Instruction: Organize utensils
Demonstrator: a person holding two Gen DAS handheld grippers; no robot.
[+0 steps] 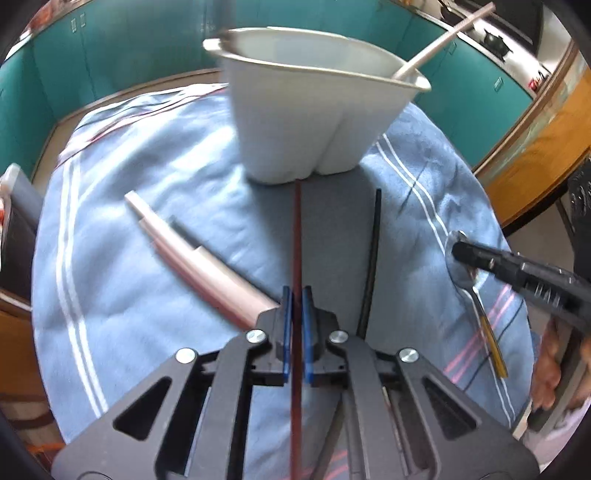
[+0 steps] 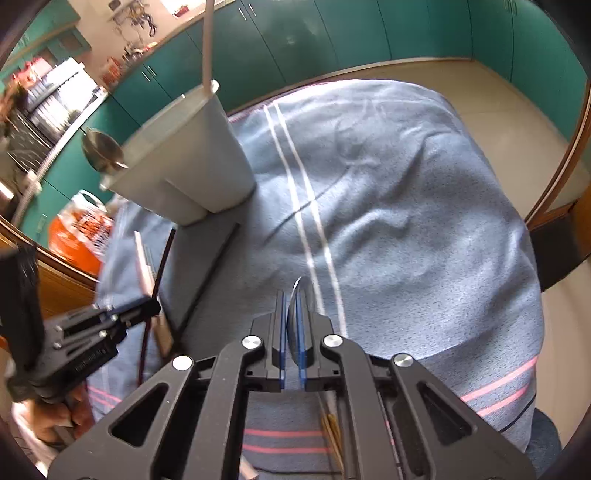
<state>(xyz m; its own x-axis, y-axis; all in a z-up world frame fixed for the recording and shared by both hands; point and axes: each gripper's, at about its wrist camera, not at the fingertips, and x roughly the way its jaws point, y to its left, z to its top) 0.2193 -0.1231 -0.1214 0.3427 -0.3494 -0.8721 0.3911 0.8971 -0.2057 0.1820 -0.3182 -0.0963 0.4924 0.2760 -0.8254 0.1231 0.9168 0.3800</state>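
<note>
My left gripper (image 1: 296, 295) is shut on a dark red chopstick (image 1: 296, 240) that points ahead to the foot of the white utensil holder (image 1: 306, 110). A black chopstick (image 1: 373, 258) lies just right of it on the grey mat (image 1: 332, 221). Pale pink utensils (image 1: 192, 258) lie to the left on the blue towel. My right gripper (image 2: 293, 299) is shut on the bowl of a metal spoon (image 2: 301, 288), whose gold handle (image 2: 332, 432) trails back under it. The holder (image 2: 184, 155) carries a pink stick (image 2: 207, 44) and a metal spoon (image 2: 101, 151).
A blue striped towel (image 2: 406, 221) covers the round table. Teal cabinets (image 2: 332, 33) ring the far side. An orange bag (image 2: 74, 236) sits beyond the table's left edge. A dark box (image 1: 18, 221) stands at the left. A hand (image 1: 550, 369) holds the right gripper.
</note>
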